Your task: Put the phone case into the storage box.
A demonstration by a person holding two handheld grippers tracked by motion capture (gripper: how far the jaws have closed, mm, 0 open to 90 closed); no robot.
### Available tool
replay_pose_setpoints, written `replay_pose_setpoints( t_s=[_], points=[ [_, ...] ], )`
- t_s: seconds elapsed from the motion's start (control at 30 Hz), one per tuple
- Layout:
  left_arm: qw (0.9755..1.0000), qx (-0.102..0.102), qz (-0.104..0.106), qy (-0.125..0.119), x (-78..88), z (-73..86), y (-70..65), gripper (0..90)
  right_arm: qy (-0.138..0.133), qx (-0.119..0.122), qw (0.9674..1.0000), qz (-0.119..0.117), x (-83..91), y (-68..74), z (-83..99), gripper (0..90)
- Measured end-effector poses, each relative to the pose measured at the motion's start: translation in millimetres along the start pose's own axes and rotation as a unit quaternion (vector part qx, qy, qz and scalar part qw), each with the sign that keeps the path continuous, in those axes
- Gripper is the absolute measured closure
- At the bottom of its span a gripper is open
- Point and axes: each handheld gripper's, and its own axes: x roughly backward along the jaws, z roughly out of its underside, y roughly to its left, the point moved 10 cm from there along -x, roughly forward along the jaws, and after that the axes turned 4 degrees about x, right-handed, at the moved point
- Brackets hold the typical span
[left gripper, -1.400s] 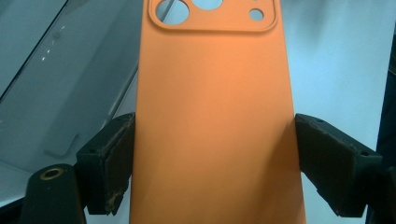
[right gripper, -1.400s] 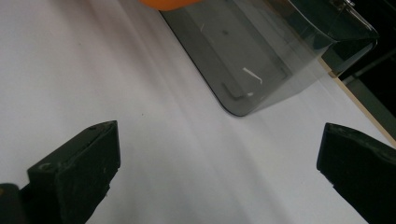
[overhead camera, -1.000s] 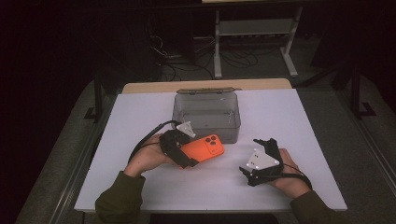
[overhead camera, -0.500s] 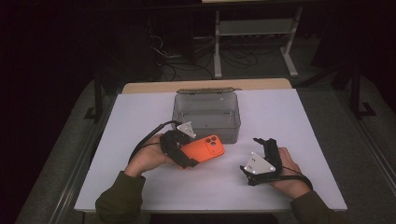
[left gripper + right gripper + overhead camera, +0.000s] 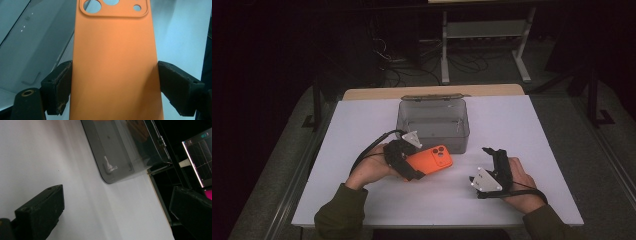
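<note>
Orange phone case [image 5: 115,65] in left gripper [image 5: 404,159] (clamped)

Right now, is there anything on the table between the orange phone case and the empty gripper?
No. In the high view, bare white table lies between the orange phone case, clamped in the left gripper, and the open right gripper.

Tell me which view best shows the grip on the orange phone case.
Left gripper view: the orange phone case sits between both fingers, pads pressed to its long edges. High view shows the case held by the left gripper beside the clear box, contact unclear.
</note>
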Motion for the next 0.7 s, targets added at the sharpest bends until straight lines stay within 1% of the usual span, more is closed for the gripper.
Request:
replay_pose_setpoints(
  t_s=[0.07, 0.13, 0.37, 0.43, 0.57, 0.7],
  points=[
    [1.0000, 0.000, 0.000, -0.001, 0.1, -0.2, 0.0, 16.6, 0.002, 0.006, 1.0000, 0.005, 0.3, -0.4, 0.1, 0.0],
    [1.0000, 0.001, 0.001, 0.000, 0.4, -0.1, -0.6, 16.6, 0.001, 0.019, 0.9998, 0.010, 0.3, -1.2, 0.0, 0.0],
    [1.0000, 0.001, 0.001, 0.000, 0.2, -0.1, -1.0, 16.6, 0.005, 0.039, 0.9989, 0.025, 1.1, -2.1, -0.9, 0.0],
    [1.0000, 0.001, 0.001, 0.000, 0.1, -0.1, -1.1, 16.6, 0.005, 0.047, 0.9984, 0.030, 1.5, -2.8, -1.5, 0.0],
    [1.0000, 0.001, 0.001, 0.000, 0.2, -0.1, -0.8, 16.6, 0.005, 0.055, 0.9978, 0.038, 1.9, -2.9, -3.2, 0.0],
    [1.0000, -0.001, 0.001, 0.002, 0.4, 0.0, -0.8, 16.6, 0.009, 0.074, 0.9961, 0.047, 2.2, -3.2, -3.9, 0.0]
  ],
)
